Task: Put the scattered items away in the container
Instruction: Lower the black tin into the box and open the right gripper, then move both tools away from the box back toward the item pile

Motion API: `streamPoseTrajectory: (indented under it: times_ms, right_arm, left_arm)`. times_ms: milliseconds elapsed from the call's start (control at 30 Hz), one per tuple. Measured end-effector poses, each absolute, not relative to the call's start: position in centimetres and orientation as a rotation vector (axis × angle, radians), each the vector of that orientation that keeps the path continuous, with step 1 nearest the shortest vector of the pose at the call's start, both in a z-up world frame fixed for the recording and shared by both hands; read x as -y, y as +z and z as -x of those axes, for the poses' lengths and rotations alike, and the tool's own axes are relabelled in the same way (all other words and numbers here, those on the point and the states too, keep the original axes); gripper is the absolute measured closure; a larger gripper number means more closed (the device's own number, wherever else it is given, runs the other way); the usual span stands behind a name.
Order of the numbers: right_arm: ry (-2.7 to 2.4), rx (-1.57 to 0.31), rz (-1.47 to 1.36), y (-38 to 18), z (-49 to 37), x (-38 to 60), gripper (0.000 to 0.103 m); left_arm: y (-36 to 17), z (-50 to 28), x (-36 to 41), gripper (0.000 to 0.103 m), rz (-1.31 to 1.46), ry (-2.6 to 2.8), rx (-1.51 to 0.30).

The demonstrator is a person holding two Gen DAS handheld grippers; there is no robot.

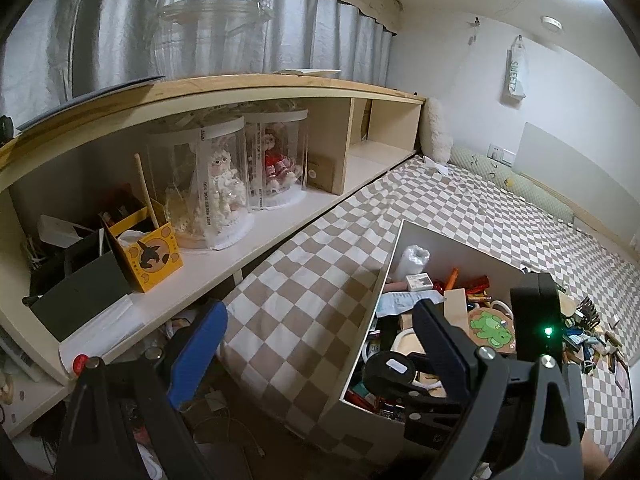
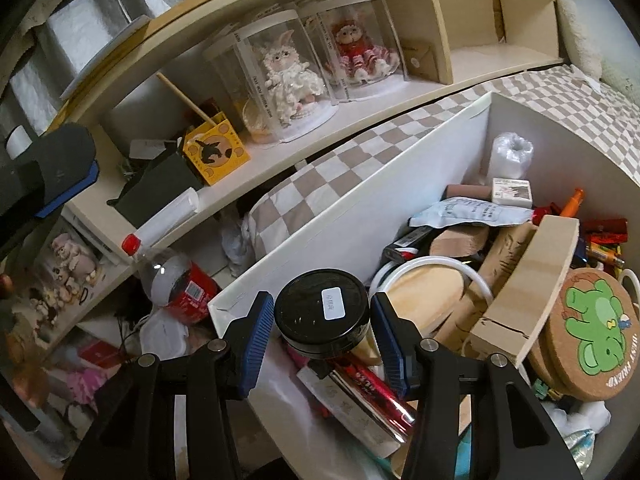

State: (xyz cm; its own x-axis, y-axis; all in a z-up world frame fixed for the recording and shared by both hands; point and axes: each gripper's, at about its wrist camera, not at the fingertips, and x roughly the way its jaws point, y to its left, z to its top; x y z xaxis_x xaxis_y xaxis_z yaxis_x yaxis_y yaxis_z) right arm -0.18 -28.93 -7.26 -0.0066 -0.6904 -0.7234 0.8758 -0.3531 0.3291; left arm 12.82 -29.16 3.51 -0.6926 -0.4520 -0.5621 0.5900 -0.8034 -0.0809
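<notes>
One white container (image 2: 400, 184), two boxed dolls (image 2: 288, 72), one yellow box (image 2: 218, 152), one black jar (image 2: 322, 312), one cork coaster (image 2: 592, 340)

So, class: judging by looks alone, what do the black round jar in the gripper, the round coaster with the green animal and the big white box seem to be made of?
Black round jar: probably glossy plastic or glass; its lid shows sharp reflections.
Round coaster with the green animal: likely cork; speckled tan, matte, printed.
Big white box: possibly coated board; thin flat walls.
</notes>
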Motion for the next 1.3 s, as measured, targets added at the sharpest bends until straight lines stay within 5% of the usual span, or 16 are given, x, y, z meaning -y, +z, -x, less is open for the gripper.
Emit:
streamPoseTrajectory:
  times_ms: [100,167,200,700,833,933,1300]
  right_arm:
    - [-1.644,-0.243,-1.003,-7.1,0.2,28.9,0.051]
    - [-1.653,-0.253,-0.996,-7.0,0.2,29.0,0.027]
    - [-1.656,-0.257,-0.988,-6.9,0.1,29.0,0.023]
    - [-1.692,-0.26,-0.964,-6.1,-0.2,28.0,0.022]
    - [-1.739,-0.271,-0.923,-5.3,-0.1,26.7,0.0]
    - [-1.772,-0.254,-0.905,-4.7,0.2,25.5,0.0]
    - [-1.885,-0.203,-0.877,-3.2,1.5,21.6,0.0]
  left_arm:
    - [3.5,-12.7,29.1,0.009,-0.712,-2.438,-0.349]
    - [3.5,-12.7,29.0,0.009,-0.711,-2.439,-0.35]
    - [3.6,-12.7,29.0,0.009,-0.71,-2.44,-0.349]
    - [3.9,-12.5,28.6,0.009,-0.713,-2.443,-0.335]
    - [3.9,-12.4,28.5,0.009,-0.714,-2.439,-0.337]
    - [3.8,-12.4,28.5,0.0,-0.723,-2.449,-0.334]
    - [3.0,-12.0,27.9,0.0,-0.771,-2.442,-0.359]
